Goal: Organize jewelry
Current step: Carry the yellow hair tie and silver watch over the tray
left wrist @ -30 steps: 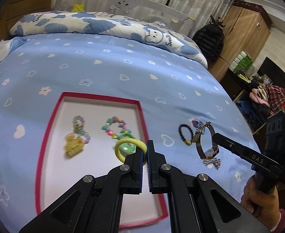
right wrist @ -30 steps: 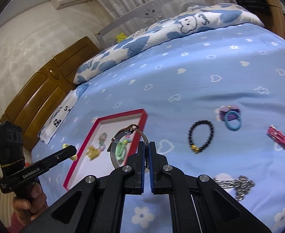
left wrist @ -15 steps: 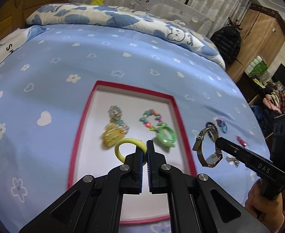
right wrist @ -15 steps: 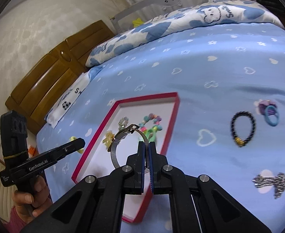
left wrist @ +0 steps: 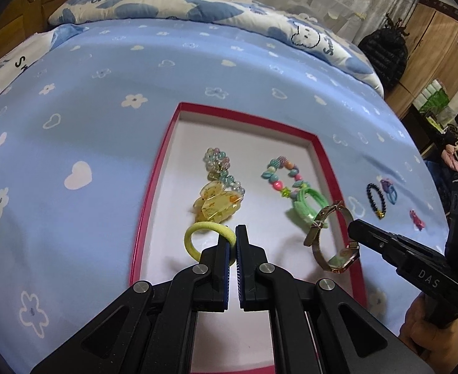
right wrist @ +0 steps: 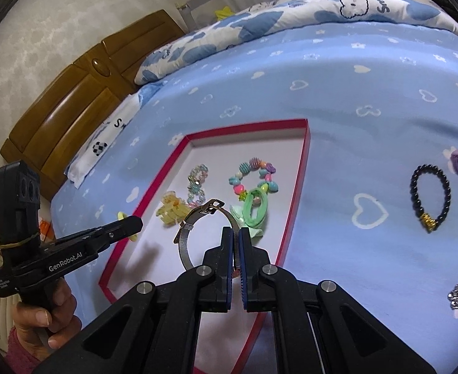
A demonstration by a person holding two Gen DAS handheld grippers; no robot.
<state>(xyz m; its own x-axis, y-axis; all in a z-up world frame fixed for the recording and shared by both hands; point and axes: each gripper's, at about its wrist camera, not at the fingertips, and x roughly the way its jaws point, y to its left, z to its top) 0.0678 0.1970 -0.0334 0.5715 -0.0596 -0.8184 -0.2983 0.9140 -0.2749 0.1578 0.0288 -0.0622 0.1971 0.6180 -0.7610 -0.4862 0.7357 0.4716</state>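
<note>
1. Yellow tie [left wrist: 208, 237] is clamped in your left gripper [left wrist: 232, 243], over the tray [left wrist: 154, 187] at 6 o'clock.
2. Your right gripper [right wrist: 237, 243] pinches the watch [right wrist: 197, 233] above the tray.
3. Placing step: likely lower, then release both.

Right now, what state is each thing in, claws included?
Left claw: shut on yellow hair tie, held over the tray.
Right claw: shut on watch, held over the tray.
Red tray: open, holding bracelets and clips.
Black bead bracelet: lying on the bedsheet, outside the tray.
</note>
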